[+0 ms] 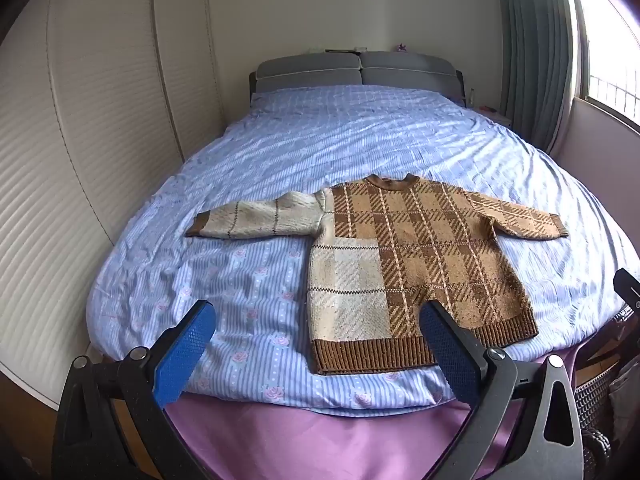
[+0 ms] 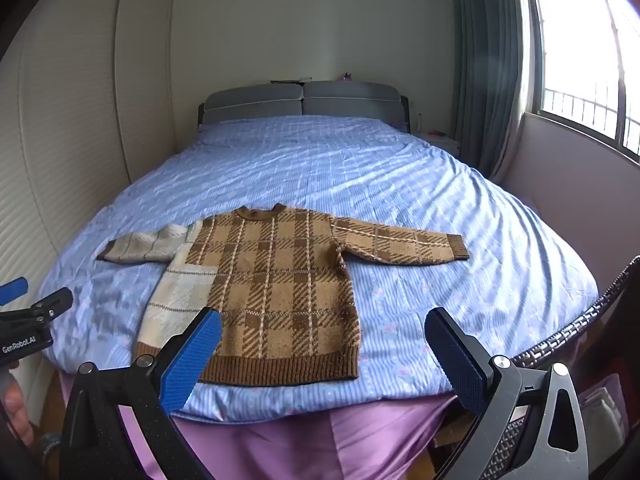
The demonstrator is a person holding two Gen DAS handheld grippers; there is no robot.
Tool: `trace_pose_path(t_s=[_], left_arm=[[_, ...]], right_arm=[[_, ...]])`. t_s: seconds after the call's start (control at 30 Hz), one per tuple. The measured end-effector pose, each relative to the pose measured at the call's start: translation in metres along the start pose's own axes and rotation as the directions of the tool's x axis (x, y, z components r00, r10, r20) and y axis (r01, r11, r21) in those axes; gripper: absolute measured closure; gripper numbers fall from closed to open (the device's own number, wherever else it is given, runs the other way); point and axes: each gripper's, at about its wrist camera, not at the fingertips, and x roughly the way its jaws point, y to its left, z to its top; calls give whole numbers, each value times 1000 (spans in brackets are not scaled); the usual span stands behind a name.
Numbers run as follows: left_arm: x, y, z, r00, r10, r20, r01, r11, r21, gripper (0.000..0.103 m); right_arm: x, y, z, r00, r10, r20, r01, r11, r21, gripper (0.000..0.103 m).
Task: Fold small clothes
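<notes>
A small knitted sweater (image 1: 400, 264), brown plaid with a cream left side, lies flat on the blue bedcover (image 1: 340, 140) near the foot of the bed, both sleeves spread out and collar toward the headboard. The same sweater (image 2: 276, 292) shows in the right wrist view. My left gripper (image 1: 316, 320) hovers open just short of the sweater's hem, its blue pads (image 1: 184, 356) wide apart with nothing between them. My right gripper (image 2: 324, 328) also stands open above the hem's right corner, empty. The left gripper (image 2: 36, 312) appears at the left edge of the right wrist view.
A grey padded headboard (image 1: 356, 70) stands at the far end. White louvred wardrobe doors (image 1: 80, 140) run along the left. Curtains (image 2: 488, 72) and a window (image 2: 580, 52) are on the right. A purple sheet (image 2: 320, 440) hangs below the cover; a dark wicker basket (image 2: 560, 340) sits at the right.
</notes>
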Motion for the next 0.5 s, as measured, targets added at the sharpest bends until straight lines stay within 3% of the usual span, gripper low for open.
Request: trace_pose_path(t_s=[0.5], left_arm=[[-8, 8, 7, 999, -32, -1, 32, 999, -26, 0]], right_arm=[[-4, -6, 4, 1000, -15, 14, 15, 1000, 11, 1]])
